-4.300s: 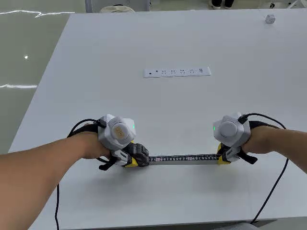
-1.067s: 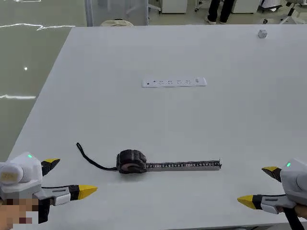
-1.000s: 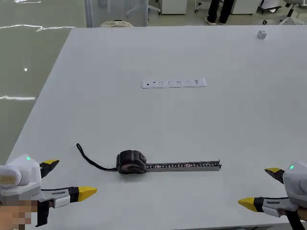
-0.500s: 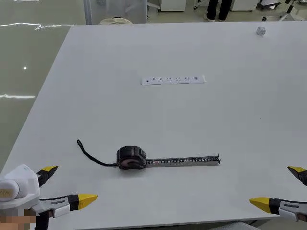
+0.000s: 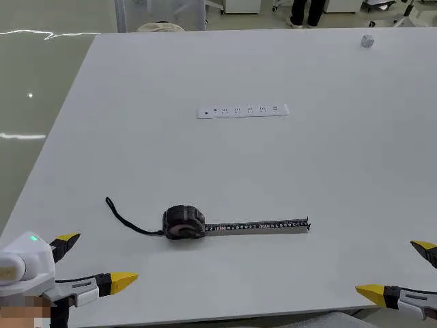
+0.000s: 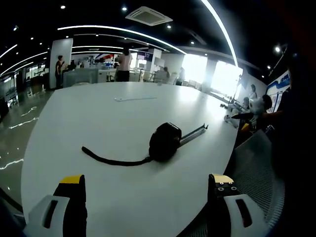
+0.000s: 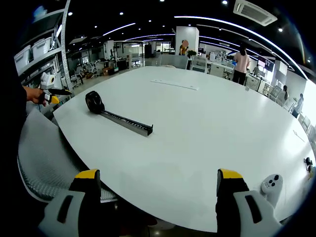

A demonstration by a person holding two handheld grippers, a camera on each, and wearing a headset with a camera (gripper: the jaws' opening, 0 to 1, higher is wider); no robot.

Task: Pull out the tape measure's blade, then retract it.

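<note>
White bench [image 5: 328, 137] stretches across an open workroom, with a power strip [image 5: 242, 110] lying far ahead of both claws. Neither claw is on the work. The left claw [image 5: 97, 258] hovers at the near edge with its jaws spread wide and nothing between them, and the right claw [image 5: 396, 268] hovers at the near edge on the other side, equally spread and empty. The tape measure [image 5: 183, 222] lies ahead of the left claw and a little to its right, well apart from it, with its black strap [image 5: 126, 217] trailing off to the left of the case. The blade [image 5: 256, 226] is out, flat on the surface, and its end hook [image 5: 307, 224] stops ahead and well to the left of the right claw. Retraction looks like the step in hand. Doing it well probably means the left claw closing square and firm across the case so it cannot spin. The right claw would then pinch the blade near the hook and feed it back slowly, since a free snap could whip the hook or skid the light case. Some lock probably holds the blade out, though none can be made out.
</note>
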